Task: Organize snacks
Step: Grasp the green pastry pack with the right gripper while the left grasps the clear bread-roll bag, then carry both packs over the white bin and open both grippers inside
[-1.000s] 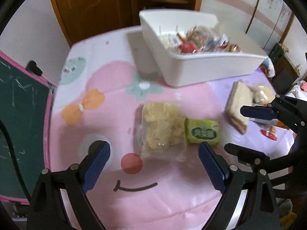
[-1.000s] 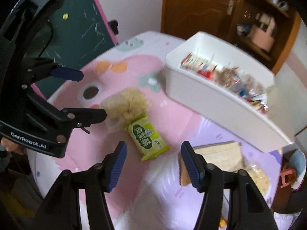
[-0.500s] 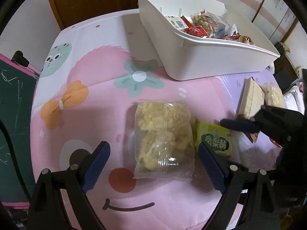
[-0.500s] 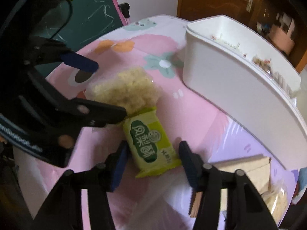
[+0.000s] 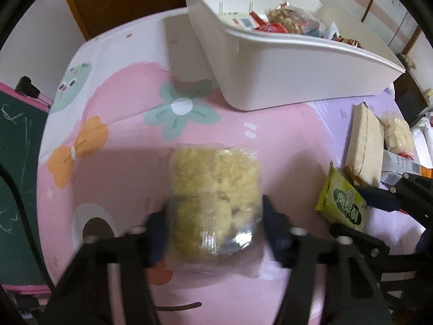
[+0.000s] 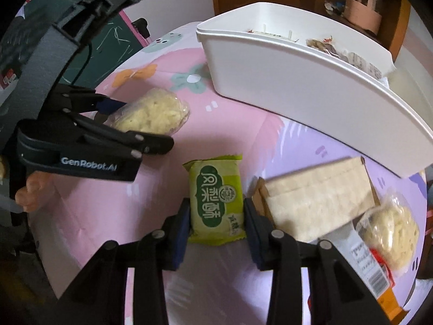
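I hold one pair of tongs in each hand, and both point steeply down at the table, because the two snacks lie flat on the pink tablecloth (image 5: 130, 178) and I must take them from above. The jaws of my left gripper (image 5: 213, 222) have just been closing, and now they stand narrow against the two long sides of the clear bag of yellow crisp snack (image 5: 216, 189); the pads seem to press into the plastic, though the picture is blurred there. I take this bag across its width because it is soft and puffy, so I think a light squeeze on the sides will carry it without crushing it. The jaws of my right gripper (image 6: 216, 216) have also just been closing, and they are narrow on the green packet (image 6: 215, 200), one pad on each long edge, near its lower end. The green packet lies just beside the brown paper bag (image 6: 319, 203), so I come in along its length, where the pad has room. The white bin (image 6: 311, 92) stands at the far side of the table, apart from both snacks, and it holds other snacks already. I judge that both pieces are meant to go there, so the next move is to lift them over its wall.
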{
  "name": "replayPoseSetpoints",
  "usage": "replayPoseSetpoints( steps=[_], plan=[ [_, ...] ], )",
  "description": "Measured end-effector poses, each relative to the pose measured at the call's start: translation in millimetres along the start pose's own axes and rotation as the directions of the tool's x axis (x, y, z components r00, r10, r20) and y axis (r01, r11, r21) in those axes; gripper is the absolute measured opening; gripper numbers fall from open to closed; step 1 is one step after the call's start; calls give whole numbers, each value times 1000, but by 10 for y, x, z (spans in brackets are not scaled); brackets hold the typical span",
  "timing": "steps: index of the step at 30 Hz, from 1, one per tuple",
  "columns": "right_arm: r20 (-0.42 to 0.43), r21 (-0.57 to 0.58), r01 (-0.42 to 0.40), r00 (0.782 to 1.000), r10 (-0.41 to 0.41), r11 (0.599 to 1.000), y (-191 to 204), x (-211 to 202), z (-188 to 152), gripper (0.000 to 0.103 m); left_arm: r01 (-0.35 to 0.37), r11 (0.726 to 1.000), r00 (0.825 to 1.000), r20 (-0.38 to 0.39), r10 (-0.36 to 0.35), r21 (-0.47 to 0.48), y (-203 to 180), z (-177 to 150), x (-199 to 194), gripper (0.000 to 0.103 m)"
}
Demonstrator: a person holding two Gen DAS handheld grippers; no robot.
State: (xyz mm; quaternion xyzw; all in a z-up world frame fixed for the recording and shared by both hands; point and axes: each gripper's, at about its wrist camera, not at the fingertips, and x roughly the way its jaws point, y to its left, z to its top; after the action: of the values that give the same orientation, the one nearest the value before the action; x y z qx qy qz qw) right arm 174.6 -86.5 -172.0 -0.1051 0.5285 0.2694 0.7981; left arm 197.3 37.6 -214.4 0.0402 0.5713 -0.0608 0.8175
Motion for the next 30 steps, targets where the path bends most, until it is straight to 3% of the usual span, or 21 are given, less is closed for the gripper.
replayPoseSetpoints(
  steps=[7, 12, 16, 21, 28, 30],
  plan=[
    [20, 26, -4, 1000, 3, 1000, 39, -104, -6, 37, -9, 1000, 999, 47, 10, -10, -61, -136, -232, 46],
    [82, 42, -2, 997, -2, 999, 65, -419, -16, 37, 8, 1000, 993, 122, -10, 17, -215, -291, -686, 46],
    [164, 53, 17, 986, -26, 998, 77, -798, 2, 37, 9, 998, 977, 210, -22, 65, -333, -298, -1146, 46],
    [295, 103, 37, 953, -66, 994, 5, -1387, 118, 37, 4, 994, 947, 318, -39, 110, -512, -137, -1758, 46],
    [424, 237, 124, 879, -217, 964, -260, -2257, 376, 37, 1, 996, 864, 501, -43, 85, -668, 274, -2631, 46],
    [461, 278, 121, 853, -243, 953, -378, -2472, 471, 37, -9, 998, 853, 521, -21, 56, -677, 436, -2779, 46]
  ],
)
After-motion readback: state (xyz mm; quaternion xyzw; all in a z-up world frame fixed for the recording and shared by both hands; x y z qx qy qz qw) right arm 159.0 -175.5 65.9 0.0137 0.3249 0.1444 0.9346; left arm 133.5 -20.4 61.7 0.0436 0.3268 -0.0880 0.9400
